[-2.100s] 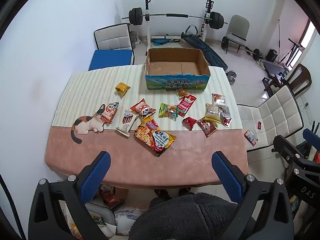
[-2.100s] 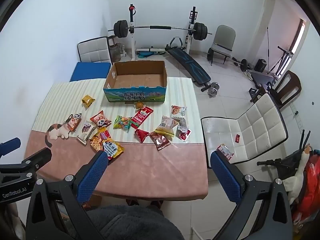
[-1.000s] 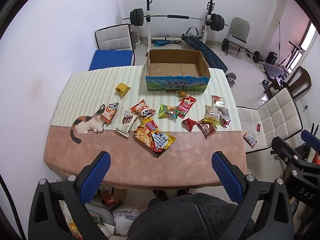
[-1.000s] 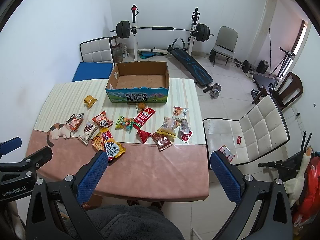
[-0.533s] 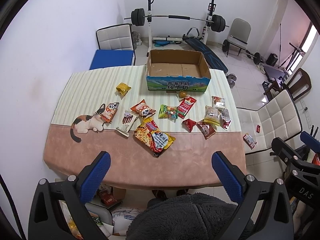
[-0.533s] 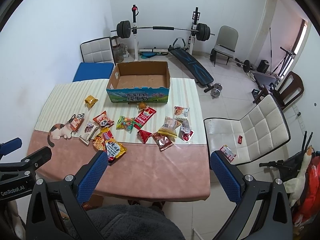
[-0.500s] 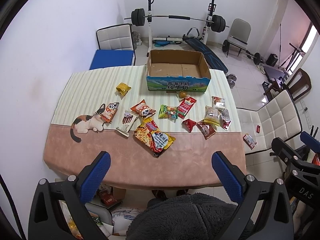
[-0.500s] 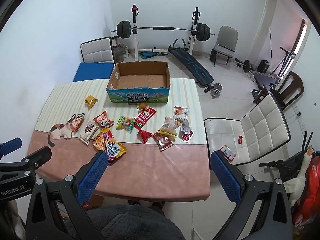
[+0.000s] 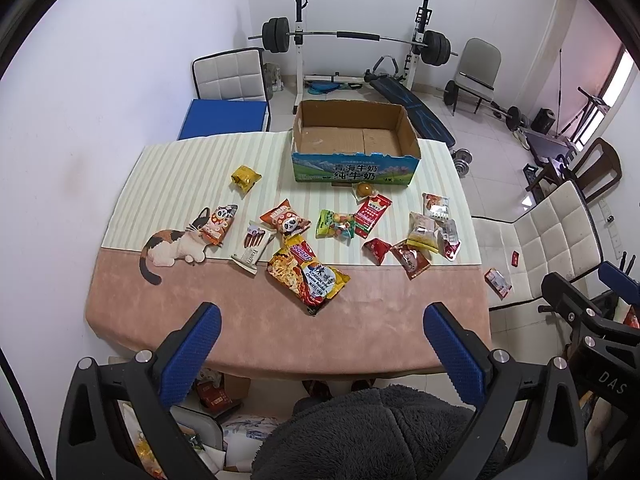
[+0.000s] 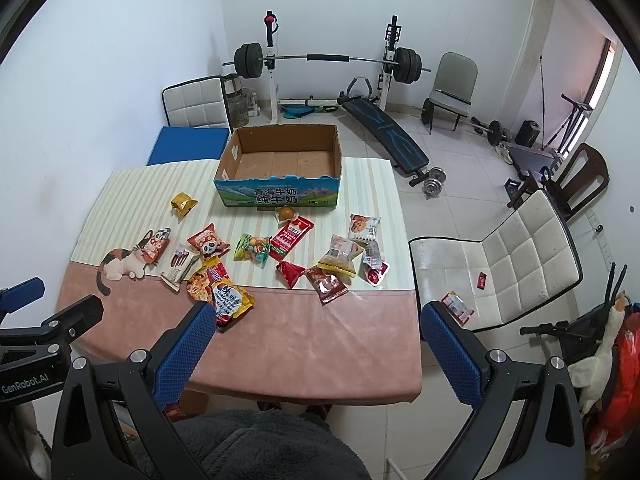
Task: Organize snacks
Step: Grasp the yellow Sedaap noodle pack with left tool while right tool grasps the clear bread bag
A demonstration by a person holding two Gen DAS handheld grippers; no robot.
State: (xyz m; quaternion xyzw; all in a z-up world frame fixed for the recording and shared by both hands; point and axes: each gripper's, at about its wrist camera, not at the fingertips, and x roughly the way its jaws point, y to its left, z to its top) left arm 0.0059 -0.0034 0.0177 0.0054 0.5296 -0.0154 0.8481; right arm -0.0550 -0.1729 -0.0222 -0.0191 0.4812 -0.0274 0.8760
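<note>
Both grippers spread wide over the near edge of the worktop (image 9: 240, 332) — nothing grasped.

The left gripper (image 9: 320, 338) and right gripper (image 10: 318, 338) hang well short of the snacks, which lie scattered mid-worktop ahead of them — the large noodle packet (image 9: 307, 276) nearest, smaller packets (image 9: 420, 236) off to the right. The empty cardboard box (image 9: 354, 172) stands beyond them at the far edge.
</note>
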